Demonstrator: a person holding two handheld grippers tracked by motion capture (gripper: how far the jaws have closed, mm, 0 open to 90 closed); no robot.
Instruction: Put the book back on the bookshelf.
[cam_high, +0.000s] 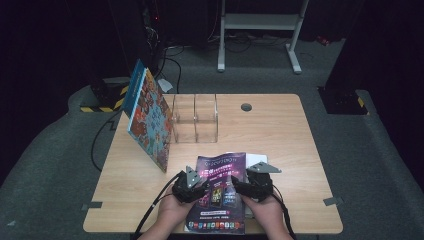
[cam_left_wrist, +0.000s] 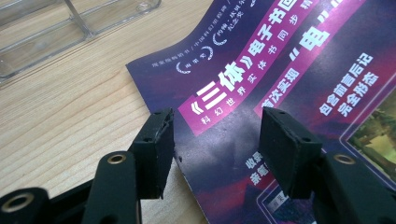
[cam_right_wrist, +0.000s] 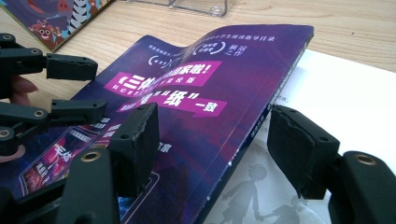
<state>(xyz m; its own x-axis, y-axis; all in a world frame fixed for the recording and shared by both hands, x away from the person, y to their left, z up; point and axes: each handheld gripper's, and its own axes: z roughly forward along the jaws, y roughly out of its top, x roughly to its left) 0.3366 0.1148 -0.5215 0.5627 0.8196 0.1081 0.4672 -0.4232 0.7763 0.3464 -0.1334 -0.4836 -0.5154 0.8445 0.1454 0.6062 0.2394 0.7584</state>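
Magazine (cam_high: 220, 192): dark purple cover, magenta banners, white lettering, small coloured pictures lower down. Page under it (cam_right_wrist: 345, 102): white, grey figure drawing. Picture book (cam_high: 149, 117): teal spine, busy orange-blue animal pattern. Box (cam_high: 195, 118): clear plastic. Table (cam_high: 280, 135): pale wood grain. Grippers (cam_high: 192, 187) (cam_high: 252, 186): black, grey top plates.
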